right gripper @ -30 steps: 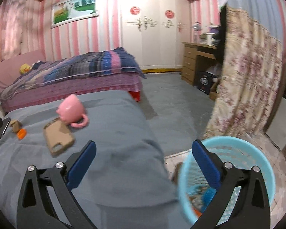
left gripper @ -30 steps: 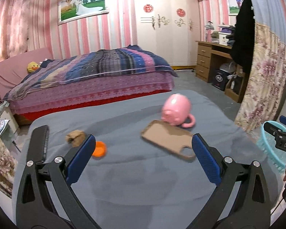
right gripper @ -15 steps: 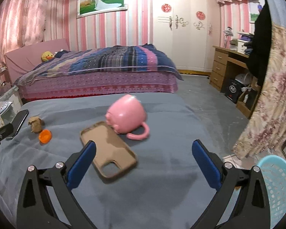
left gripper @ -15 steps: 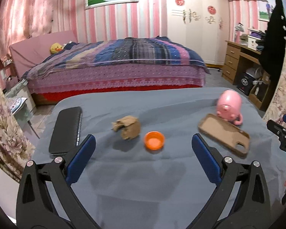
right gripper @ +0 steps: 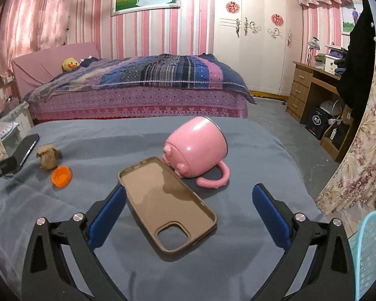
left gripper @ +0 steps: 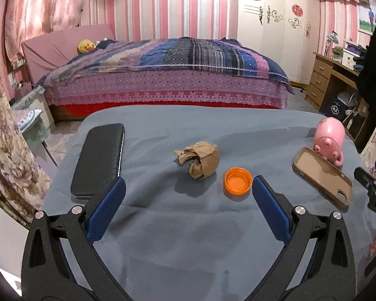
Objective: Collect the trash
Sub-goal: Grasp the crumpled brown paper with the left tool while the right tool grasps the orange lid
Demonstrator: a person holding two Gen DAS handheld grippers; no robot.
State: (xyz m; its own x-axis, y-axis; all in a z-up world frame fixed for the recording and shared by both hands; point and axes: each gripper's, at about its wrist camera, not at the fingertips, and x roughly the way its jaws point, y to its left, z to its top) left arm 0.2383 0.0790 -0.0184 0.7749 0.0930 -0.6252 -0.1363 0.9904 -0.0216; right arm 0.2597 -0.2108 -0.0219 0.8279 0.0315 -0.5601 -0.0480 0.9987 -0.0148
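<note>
On a table under a grey cloth [left gripper: 188,238], from left to right: one black phone [left gripper: 97,160], one crumpled brown paper ball [left gripper: 200,159], one orange bottle cap [left gripper: 237,181], one brown phone case [right gripper: 166,204], one tipped pink mug [right gripper: 196,154]. The left gripper [left gripper: 188,210], wide open and empty, faces the paper and cap, probably to collect them. The right gripper [right gripper: 188,215], equally spread, holds nothing. One blue basket [right gripper: 371,250] waits on the floor.

Ahead of our left gripper [left gripper: 188,208] we see a crumpled brown paper wad [left gripper: 198,159] resting on the grey tabletop [left gripper: 188,245], an upturned orange bottle cap [left gripper: 237,181] just beside it, nearer the gripper's right finger; a light-blue mesh basket [right gripper: 371,253] stands beyond our right gripper's [right gripper: 189,209] right side.
</note>
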